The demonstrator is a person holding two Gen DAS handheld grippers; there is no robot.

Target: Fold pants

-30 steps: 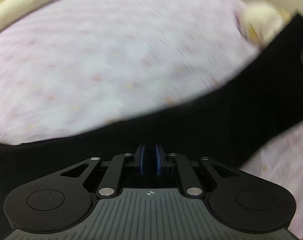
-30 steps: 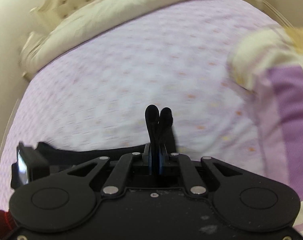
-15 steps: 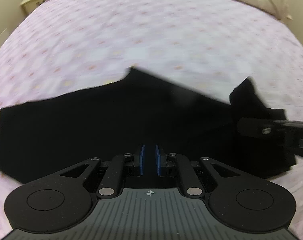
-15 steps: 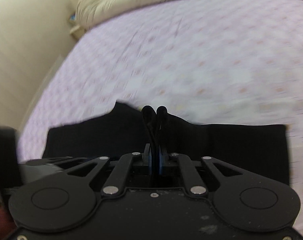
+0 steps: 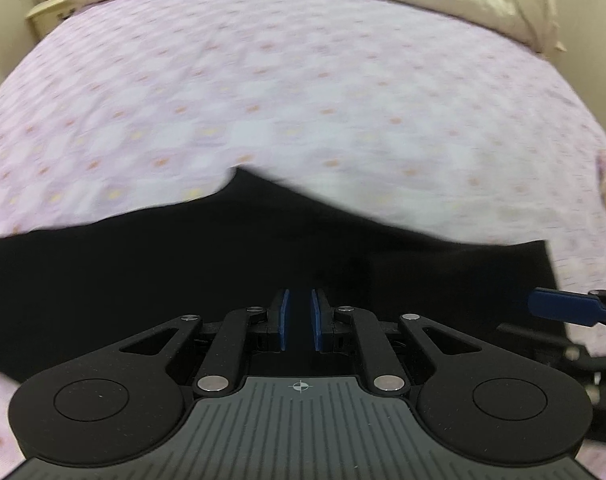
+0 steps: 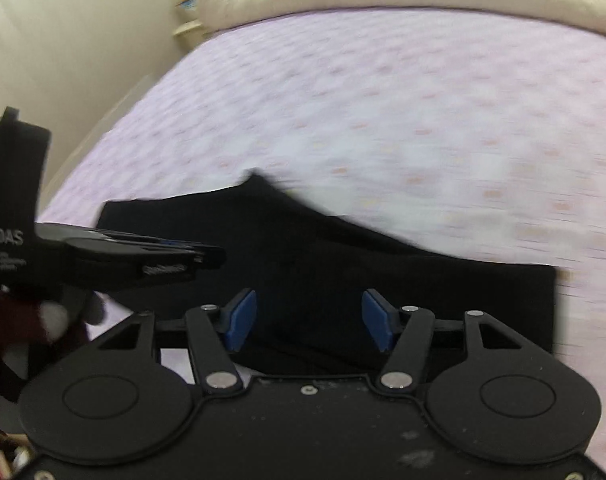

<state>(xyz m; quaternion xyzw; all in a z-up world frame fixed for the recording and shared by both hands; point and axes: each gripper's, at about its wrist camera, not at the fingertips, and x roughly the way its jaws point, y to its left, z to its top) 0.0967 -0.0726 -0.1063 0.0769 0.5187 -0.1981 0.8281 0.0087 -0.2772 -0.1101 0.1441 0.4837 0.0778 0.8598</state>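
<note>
Pants [image 5: 263,264]: being laid flat on the bed [image 5: 303,100], apparently folded lengthwise.
Left gripper [image 5: 299,320]: nearly pressed together; whether cloth is pinched cannot be told.
Right gripper [image 6: 309,316]: being held spread, empty.
Left: shorter folds.

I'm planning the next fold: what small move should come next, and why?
Probably open the left gripper too and lift both clear. The right gripper is already open, the black pants lie flat on the bed, and the left jaws are nearly closed.

White letters "DAS" stand on the black left gripper [image 6: 213,258] at the left edge; the smaller words below are too blurry.
</note>
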